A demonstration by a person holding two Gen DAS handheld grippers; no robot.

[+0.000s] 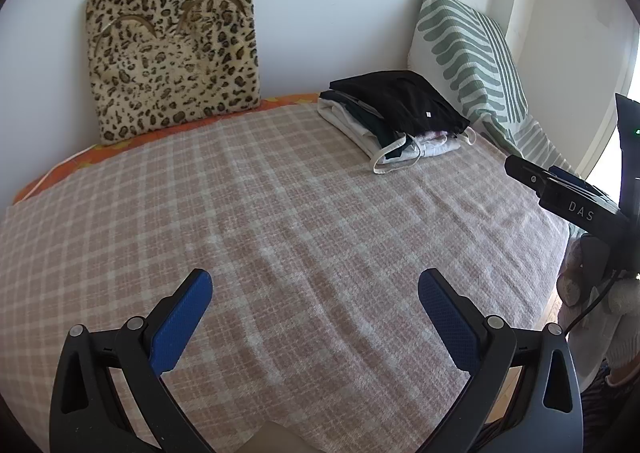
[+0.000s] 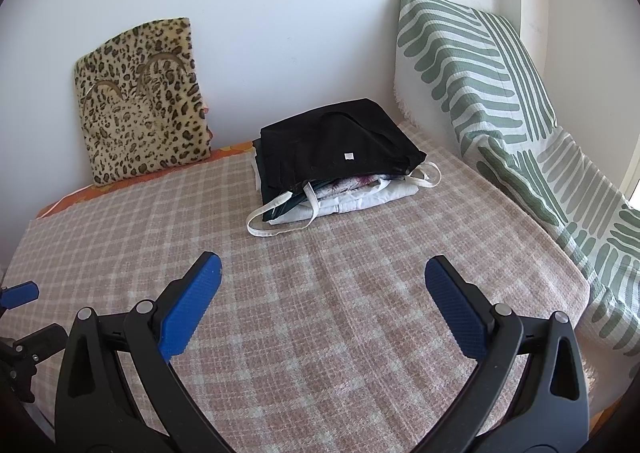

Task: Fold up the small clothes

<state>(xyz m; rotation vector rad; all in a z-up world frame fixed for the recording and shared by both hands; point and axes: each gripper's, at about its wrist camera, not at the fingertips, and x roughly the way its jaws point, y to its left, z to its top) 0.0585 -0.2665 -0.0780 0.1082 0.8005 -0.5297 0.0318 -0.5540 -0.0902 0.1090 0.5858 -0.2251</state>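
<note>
On the plaid blanket [image 2: 320, 313], folded clothes stack [image 2: 340, 157], long axis toward striped cushion [image 2: 480, 85]; both tools released, empty.

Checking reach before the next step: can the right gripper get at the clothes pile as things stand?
Probably yes. The right gripper is open and empty, the pile lies straight ahead of it, and only bare blanket lies between them.

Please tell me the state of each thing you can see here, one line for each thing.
Left hand-held gripper: open, empty.
Right hand-held gripper: open, empty.
Pile of clothes: folded, stacked, black piece on top.
Leopard cushion: upright against wall.
Striped pillow: leaning in corner.
</note>
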